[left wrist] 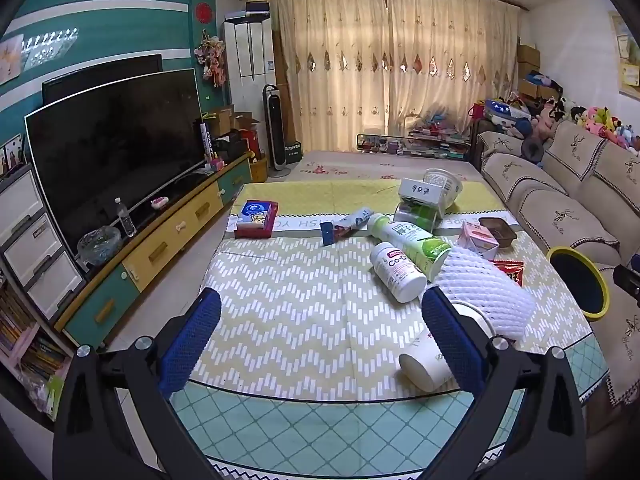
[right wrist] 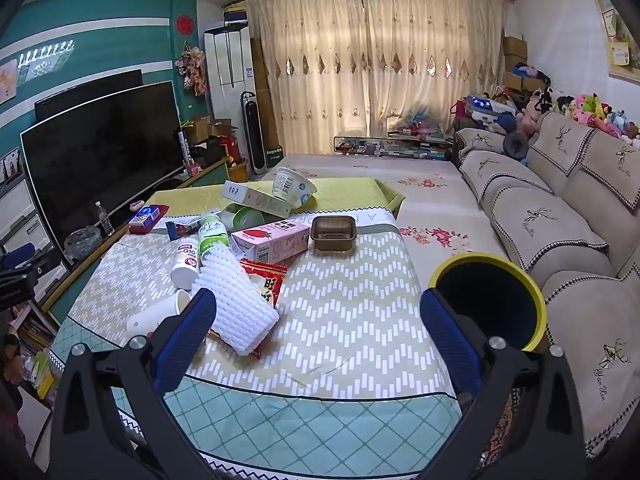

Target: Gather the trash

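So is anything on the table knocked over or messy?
Yes. The white pill bottle, green drink bottle and paper cup lie on their sides, and the white foam net sprawls over the red snack wrapper.

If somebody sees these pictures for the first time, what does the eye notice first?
A heap of litter on the patterned table: a white foam net sleeve lies over a red snack wrapper, behind it a pink strawberry milk carton. The yellow-rimmed bin stands at the table's right edge, beside the sofa.

White zigzag tablecloth (right wrist: 352, 280); yellow-rimmed dark bin (right wrist: 490, 300); pink carton (right wrist: 272, 242); white foam net (right wrist: 236, 304); blue gripper pads (left wrist: 192, 344).
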